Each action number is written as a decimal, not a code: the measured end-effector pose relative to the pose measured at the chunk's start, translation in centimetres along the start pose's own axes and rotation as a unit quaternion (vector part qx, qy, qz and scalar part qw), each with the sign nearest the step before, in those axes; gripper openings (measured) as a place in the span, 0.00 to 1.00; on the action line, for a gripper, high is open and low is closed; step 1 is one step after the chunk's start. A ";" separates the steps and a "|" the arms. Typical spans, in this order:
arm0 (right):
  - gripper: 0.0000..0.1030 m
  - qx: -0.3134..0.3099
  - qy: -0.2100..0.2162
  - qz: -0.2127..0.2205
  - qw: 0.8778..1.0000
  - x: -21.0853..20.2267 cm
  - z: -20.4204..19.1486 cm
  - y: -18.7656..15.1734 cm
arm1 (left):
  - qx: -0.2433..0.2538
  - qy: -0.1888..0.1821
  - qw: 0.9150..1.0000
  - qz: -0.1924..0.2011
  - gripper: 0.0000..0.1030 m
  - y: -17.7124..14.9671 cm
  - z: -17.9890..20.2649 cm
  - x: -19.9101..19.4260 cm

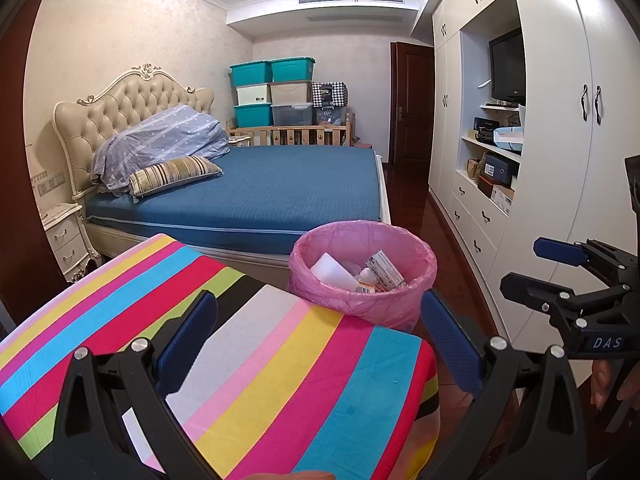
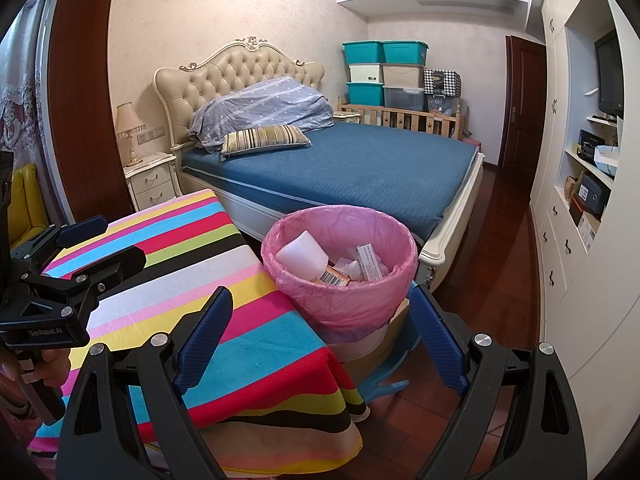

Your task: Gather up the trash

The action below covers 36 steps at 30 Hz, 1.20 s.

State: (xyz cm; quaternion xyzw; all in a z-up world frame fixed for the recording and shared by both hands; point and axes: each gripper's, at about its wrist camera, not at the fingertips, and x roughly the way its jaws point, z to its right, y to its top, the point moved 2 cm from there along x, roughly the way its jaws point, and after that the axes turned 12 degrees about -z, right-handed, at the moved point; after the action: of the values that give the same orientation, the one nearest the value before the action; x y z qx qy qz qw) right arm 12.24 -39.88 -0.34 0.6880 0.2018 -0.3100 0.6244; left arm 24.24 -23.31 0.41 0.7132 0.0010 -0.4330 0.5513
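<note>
Both the left claw point(image 1: 320, 344) and the right claw point(image 2: 320, 340) gape empty. Ahead of them, the trash bin point(image 2: 340, 304) looks light; its pink liner point(image 1: 320, 288) is thin and slippery, so pinch the rim.

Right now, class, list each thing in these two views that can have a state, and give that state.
Left gripper: fingers open, holding nothing.
Right gripper: fingers open, holding nothing.
Trash bin: pink liner fitted, partly filled with boxes and packaging.
Striped table: covered with cloth, no trash visible on it.
Television: screen dark.
Wardrobe doors: closed.
</note>
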 end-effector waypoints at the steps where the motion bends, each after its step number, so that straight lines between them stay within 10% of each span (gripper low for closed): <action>1: 0.83 0.000 0.000 0.000 1.000 0.0 -0.1 -0.1 | 0.000 0.000 1.000 0.000 0.96 0.0 0.0 0.0; 36: 0.83 0.001 0.002 -0.001 1.000 0.2 -0.3 -0.3 | 0.004 -0.003 1.000 -0.001 0.96 -0.2 -0.1 0.0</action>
State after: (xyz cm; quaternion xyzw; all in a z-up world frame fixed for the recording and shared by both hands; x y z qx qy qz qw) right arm 12.24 -39.59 -0.62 0.6888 0.2030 -0.3095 0.6233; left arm 24.19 -23.17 0.20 0.7139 -0.0019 -0.4359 0.5480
